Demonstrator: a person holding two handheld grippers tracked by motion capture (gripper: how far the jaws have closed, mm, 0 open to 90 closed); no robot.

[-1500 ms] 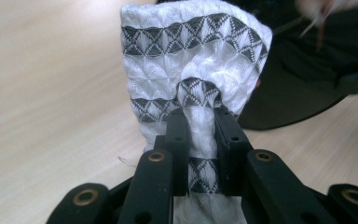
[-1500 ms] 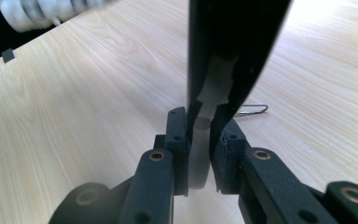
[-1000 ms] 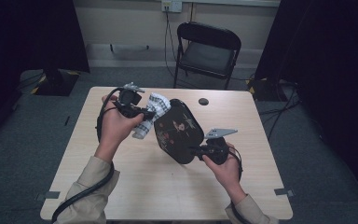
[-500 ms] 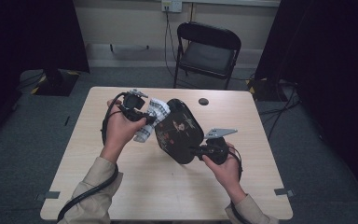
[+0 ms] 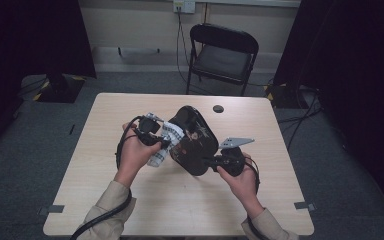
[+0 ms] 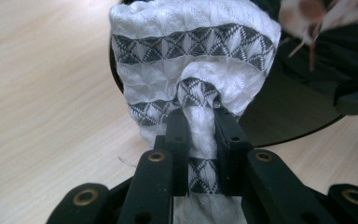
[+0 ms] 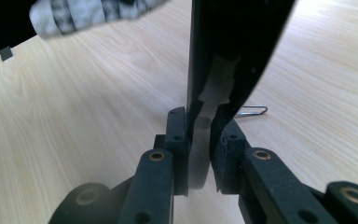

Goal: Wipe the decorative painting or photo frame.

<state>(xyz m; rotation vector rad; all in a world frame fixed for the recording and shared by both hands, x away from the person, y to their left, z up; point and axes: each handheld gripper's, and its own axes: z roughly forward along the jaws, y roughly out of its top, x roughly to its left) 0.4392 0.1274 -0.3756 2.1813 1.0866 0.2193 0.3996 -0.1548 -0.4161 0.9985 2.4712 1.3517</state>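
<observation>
The left gripper [image 5: 166, 141] is clamped on a white cloth [image 5: 166, 142] with bands of dark triangle pattern; in the left gripper view the jaws stand narrow, with a bunched fold of the cloth [image 6: 200, 88] pinched between the pads. The cloth's free part spreads above the jaws and lies against the edge of a black plate [image 6: 307, 93]. The plate carries a painted motif in pink and white, blurred at the upper right of that view.

The right gripper [image 5: 214, 162] grips the black plate [image 5: 192, 140] by its near rim. In the right gripper view the jaws are nearly together, with the rim of the plate [image 7: 233, 46] standing upright between the pads, edge-on to the camera. A pale reflection shows on the plate's glossy underside.

In the high view the plate is held tilted, above the middle of the table [image 5: 105, 200], a little toward the far edge. The cloth is on its left side and touches it. Both hands come in from the near edge: the left hand [image 5: 135, 155] left of the plate, the right hand [image 5: 237, 175] right of it.

A small dark round object [image 5: 218, 108] lies near the far edge, well apart from the plate. A black folding chair [image 5: 220, 55] stands beyond the far edge. A bent wire clip [image 7: 251, 110] lies on the table just beyond the right jaws
</observation>
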